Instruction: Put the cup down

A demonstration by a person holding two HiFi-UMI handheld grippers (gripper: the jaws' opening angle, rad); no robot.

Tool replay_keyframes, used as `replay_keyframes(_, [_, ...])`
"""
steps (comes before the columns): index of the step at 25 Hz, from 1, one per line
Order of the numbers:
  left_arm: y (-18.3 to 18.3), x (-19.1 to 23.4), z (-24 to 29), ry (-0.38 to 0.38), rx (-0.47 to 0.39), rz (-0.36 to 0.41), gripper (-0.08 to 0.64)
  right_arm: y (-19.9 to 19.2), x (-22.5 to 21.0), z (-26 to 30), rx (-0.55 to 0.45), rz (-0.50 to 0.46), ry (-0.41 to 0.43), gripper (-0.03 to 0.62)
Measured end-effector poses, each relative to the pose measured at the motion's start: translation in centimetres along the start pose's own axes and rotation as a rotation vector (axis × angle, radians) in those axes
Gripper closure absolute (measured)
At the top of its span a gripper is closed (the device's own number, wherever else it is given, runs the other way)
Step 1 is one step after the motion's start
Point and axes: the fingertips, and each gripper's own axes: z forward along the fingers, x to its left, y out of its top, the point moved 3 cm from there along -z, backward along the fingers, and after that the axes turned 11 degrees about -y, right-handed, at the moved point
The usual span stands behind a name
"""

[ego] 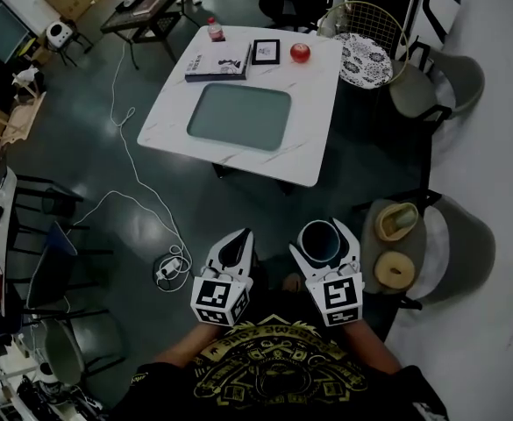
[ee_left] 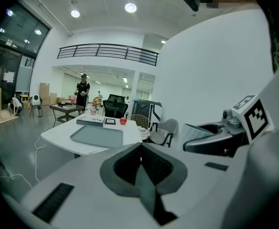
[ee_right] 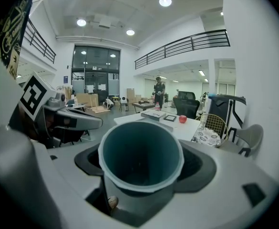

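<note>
1. Your right tongs (ego: 324, 235) held the cup (ee_right: 141, 159), the jaws spread round its wall. The cup hung in the air close in front of you, over the floor (ego: 107, 174) and well short of the counter (ego: 313, 121).
2. Your left tongs (ee_left: 140, 150) were closed tip to tip with nothing between them, just beside the right pair.
3. A tray (ego: 238, 117) took up the middle of the counter. Along the far edge sat a bottle (ego: 214, 31), a book (ego: 217, 64), a frame (ego: 266, 52) and a red round thing (ego: 300, 53).
4. Bare marble showed along the counter's near edge and its right side.
5. Near the cup on your right stood a side table (ego: 418, 246) carrying a bowl (ego: 397, 221) and a ring (ego: 394, 270). A grey chair (ego: 466, 244) stood right behind it.
6. Past the counter's right corner were a wire seat (ego: 366, 55) and another chair (ego: 436, 82).
7. Dark floor lay between you and the counter. A cable (ego: 124, 147) trailed down its left side to a power strip (ego: 170, 270) near your left tongs, and dark chairs (ego: 50, 274) crowded the far left.
8. The tongs hid the cup's base. A small round thing (ee_right: 112, 202) under its rim was too unclear to name.
9. A person (ee_left: 83, 90) stood far beyond the counter, too small to make out.
</note>
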Motion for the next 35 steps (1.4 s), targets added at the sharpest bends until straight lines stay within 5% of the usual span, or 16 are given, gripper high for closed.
replay_keyframes(20, [4.4,8.7,2.6,-0.153,-0.072,-0.025,0.549,6.8,3.4,6.6,0.016,-0.053,-0.116,0.204])
replay_keyframes(35, [5.4,16.3,-2.0,-0.143,-0.114,-0.023,0.549,10.2,9.4,10.6,-0.007,-0.073,-0.135,0.204])
